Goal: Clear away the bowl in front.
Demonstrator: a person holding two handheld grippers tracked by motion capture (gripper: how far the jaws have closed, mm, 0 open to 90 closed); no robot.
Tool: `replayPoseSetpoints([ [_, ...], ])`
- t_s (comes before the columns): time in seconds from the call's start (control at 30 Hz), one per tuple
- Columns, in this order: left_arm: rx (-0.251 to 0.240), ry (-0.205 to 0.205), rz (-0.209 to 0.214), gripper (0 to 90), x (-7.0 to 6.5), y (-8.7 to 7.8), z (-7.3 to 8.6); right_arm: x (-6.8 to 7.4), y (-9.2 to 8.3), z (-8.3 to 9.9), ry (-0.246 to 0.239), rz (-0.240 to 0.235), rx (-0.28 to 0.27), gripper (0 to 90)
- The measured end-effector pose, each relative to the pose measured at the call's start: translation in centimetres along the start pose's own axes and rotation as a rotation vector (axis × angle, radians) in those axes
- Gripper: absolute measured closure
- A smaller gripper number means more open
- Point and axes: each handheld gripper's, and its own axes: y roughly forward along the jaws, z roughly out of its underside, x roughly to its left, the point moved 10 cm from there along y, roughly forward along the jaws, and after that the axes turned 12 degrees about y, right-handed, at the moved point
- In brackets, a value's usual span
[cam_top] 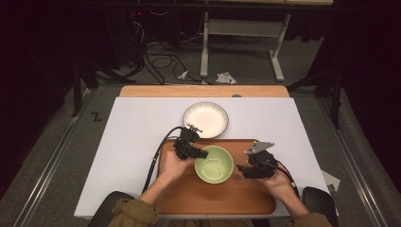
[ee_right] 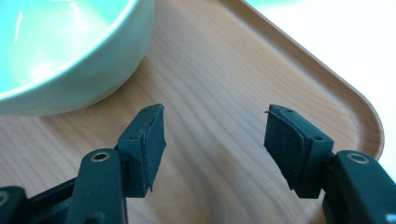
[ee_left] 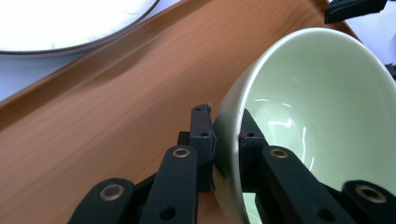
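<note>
A pale green bowl (cam_top: 214, 164) stands on a wooden tray (cam_top: 179, 196) at the table's near side. My left gripper (cam_top: 201, 154) is shut on the bowl's left rim: in the left gripper view one jaw lies outside the green bowl (ee_left: 322, 107) and the other inside it, with the left gripper (ee_left: 227, 140) pinching the wall. My right gripper (cam_top: 242, 168) hovers just right of the bowl, open. In the right gripper view the right gripper (ee_right: 215, 135) has nothing between its fingers, above the tray (ee_right: 224, 79), with the bowl (ee_right: 70, 51) at upper left.
A white plate (cam_top: 205, 119) with a dark rim lies on the white table cover just beyond the tray; the plate (ee_left: 70, 23) also sits past the tray's edge in the left gripper view. Cables and a table frame occupy the floor behind.
</note>
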Motion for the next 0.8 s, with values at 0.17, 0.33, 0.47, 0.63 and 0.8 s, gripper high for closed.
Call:
replayPoseSetpoints([
  [0.17,0.002,-0.006,0.008,81.3,-0.02,0.34,0.08,-0.12,0.25,0.04,0.009,0.007,0.006,38.5],
  [0.33,-0.013,-0.028,0.011,80.8,0.18,0.48,0.21,-0.12,0.16,0.10,0.006,0.009,0.012,38.4],
  [0.47,-0.018,-0.037,0.009,80.2,0.42,0.73,0.36,-0.04,0.17,0.07,0.004,0.006,0.003,38.1],
  [0.63,-0.031,-0.037,0.010,78.2,0.32,0.74,0.47,-0.14,0.22,0.07,0.019,-0.001,0.005,38.0],
  [0.8,-0.032,-0.023,-0.004,70.2,0.08,0.85,0.44,0.05,0.31,0.19,0.003,0.007,0.015,37.8],
])
